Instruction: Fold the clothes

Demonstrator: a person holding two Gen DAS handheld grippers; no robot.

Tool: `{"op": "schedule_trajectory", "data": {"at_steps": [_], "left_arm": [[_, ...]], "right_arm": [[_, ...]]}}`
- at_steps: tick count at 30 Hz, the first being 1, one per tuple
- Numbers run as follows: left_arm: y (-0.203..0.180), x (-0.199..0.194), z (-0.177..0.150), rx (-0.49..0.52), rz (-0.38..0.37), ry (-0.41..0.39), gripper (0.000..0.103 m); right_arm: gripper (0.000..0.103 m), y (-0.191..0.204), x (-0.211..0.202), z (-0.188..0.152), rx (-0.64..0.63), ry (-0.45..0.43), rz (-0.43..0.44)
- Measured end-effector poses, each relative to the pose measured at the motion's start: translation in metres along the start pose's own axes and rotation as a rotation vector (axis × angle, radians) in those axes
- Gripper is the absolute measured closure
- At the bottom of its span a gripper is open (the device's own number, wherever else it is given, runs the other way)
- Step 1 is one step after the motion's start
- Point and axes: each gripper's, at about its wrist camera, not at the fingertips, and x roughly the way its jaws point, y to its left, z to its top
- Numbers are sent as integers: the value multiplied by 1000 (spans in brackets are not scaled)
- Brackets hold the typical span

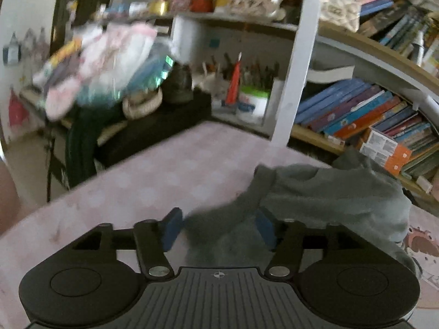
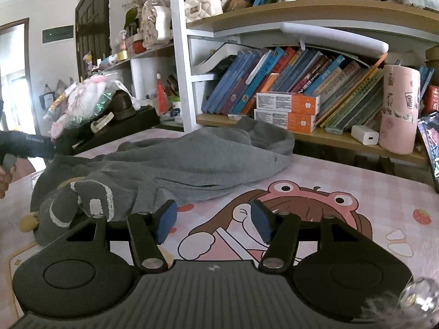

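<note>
Grey hoodie (image 2: 192, 161) heaped on pink checked table mat (image 2: 370, 192), just in front of bookshelf (image 2: 301, 13). L gripper (image 1: 219, 227) spread wide, hoodie fabric between pads, not pinched. R gripper (image 2: 214, 219) released, over cartoon print, nothing held.

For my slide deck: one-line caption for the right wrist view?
Open right gripper hovers over cartoon table mat, beside crumpled grey hoodie.

Both wrist cams are sitting low over the pink table mat (image 2: 356, 192), facing the bookshelf (image 2: 301, 87); left one's right up on the grey hoodie (image 1: 329, 192), right's further back, both catching it.
</note>
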Motion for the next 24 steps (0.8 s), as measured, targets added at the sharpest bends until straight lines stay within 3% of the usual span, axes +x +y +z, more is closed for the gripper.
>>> {"op": "schedule_trajectory", "data": {"at_steps": [4, 9, 10, 11, 14, 18, 24], "left_arm": [[-10, -4, 10, 77, 4, -48, 39], [-27, 0, 8, 130, -115, -28, 42], [-30, 3, 6, 126, -160, -5, 53], [-33, 7, 4, 123, -205, 21, 74], [-45, 20, 0, 150, -287, 76, 86], [-56, 36, 0, 190, -305, 86, 89], [-45, 73, -4, 163, -274, 160, 89]], "right_arm": [[45, 0, 2, 0, -6, 9, -6], [45, -2, 3, -1, 3, 4, -25], [45, -4, 3, -1, 9, 2, -27], [45, -5, 3, -1, 16, 1, -29], [45, -8, 3, -2, 35, 4, -33], [45, -9, 6, -4, 37, 20, -28], [46, -5, 11, -6, 23, 40, -13]]}}
